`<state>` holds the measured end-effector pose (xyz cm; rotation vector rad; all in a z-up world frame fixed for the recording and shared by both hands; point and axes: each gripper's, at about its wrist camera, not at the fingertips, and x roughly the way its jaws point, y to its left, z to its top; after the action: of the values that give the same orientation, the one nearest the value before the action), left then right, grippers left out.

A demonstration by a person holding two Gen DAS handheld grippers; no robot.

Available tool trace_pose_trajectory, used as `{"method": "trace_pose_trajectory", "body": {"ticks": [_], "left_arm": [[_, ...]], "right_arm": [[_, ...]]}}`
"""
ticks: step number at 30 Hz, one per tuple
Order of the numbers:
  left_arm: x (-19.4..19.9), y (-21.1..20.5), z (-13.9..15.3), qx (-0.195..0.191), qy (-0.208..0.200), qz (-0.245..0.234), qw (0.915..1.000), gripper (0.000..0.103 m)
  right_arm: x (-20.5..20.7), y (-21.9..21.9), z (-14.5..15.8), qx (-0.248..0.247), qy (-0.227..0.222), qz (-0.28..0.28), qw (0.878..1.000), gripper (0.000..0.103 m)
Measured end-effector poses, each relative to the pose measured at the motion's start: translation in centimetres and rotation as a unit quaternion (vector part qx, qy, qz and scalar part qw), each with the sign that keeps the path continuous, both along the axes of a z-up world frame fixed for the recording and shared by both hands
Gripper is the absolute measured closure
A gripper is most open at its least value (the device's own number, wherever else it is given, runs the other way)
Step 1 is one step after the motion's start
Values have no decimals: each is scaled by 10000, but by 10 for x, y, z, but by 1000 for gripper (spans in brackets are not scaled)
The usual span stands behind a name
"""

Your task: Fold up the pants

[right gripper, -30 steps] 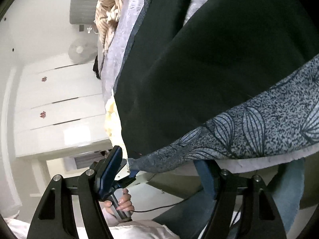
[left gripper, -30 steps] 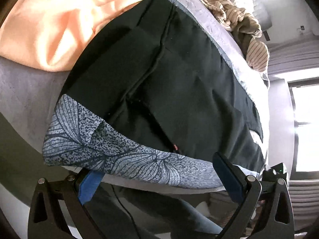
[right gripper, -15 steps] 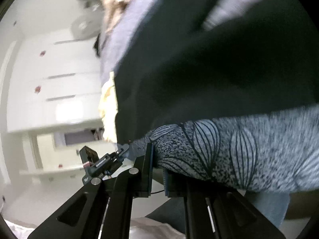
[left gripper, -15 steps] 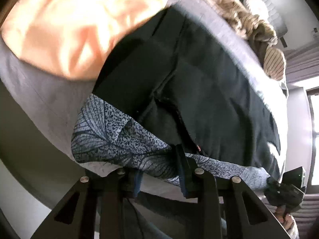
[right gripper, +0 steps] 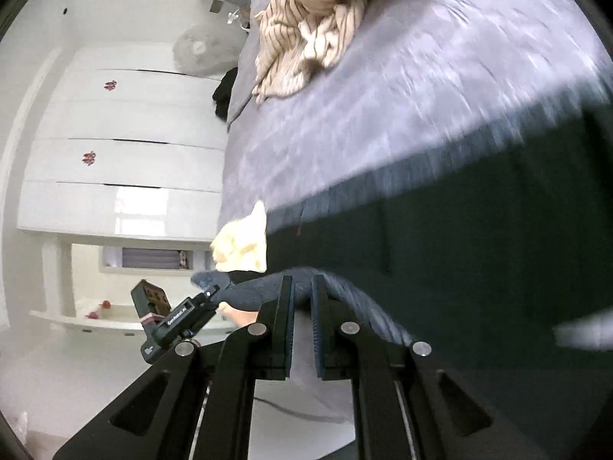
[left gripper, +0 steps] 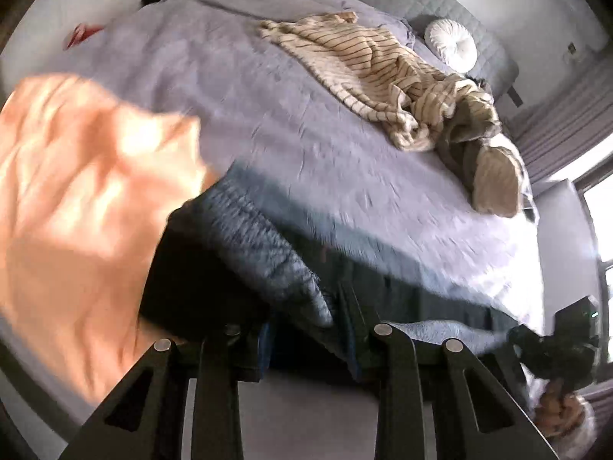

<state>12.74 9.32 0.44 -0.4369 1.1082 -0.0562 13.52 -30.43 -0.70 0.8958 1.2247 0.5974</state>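
Observation:
The black pants (right gripper: 479, 237) with a grey leaf-print waistband (left gripper: 264, 245) lie on the lavender bed. My left gripper (left gripper: 306, 329) is shut on the waistband and holds it lifted, folded over the black fabric (left gripper: 191, 283). My right gripper (right gripper: 302, 291) is shut on the other end of the waistband (right gripper: 356, 299), also lifted. Each gripper shows in the other's view: the right one in the left wrist view (left gripper: 555, 341), the left one in the right wrist view (right gripper: 180, 314). Both views are motion-blurred.
An orange garment (left gripper: 76, 199) lies left of the pants. A striped beige garment (left gripper: 383, 76) lies crumpled further up the lavender bed (left gripper: 306, 134), with a round white pillow (left gripper: 452, 40). A pale yellow cloth (right gripper: 241, 245) lies at the bed edge. White drawers (right gripper: 122, 153) stand beyond.
Both grippers went from open to shut on the waistband, then lifted it and carried it forward over the pants. Much more of the bed now shows.

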Motion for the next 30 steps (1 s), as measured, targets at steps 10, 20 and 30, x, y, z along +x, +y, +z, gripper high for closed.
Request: {"method": "trace_pose_trajectory", "body": {"ticks": [10, 20, 30], "left_arm": [[87, 4, -68, 675, 467, -56, 9966, 45], [64, -2, -55, 751, 473, -404, 9952, 27], [43, -45, -79, 1470, 727, -1232, 9787, 27]], "right_arm": [[78, 9, -67, -1027, 574, -181, 9929, 87], [-88, 18, -78, 459, 1580, -537, 9849, 37], [-123, -48, -81, 210, 1068, -2492, 9623, 80]]}}
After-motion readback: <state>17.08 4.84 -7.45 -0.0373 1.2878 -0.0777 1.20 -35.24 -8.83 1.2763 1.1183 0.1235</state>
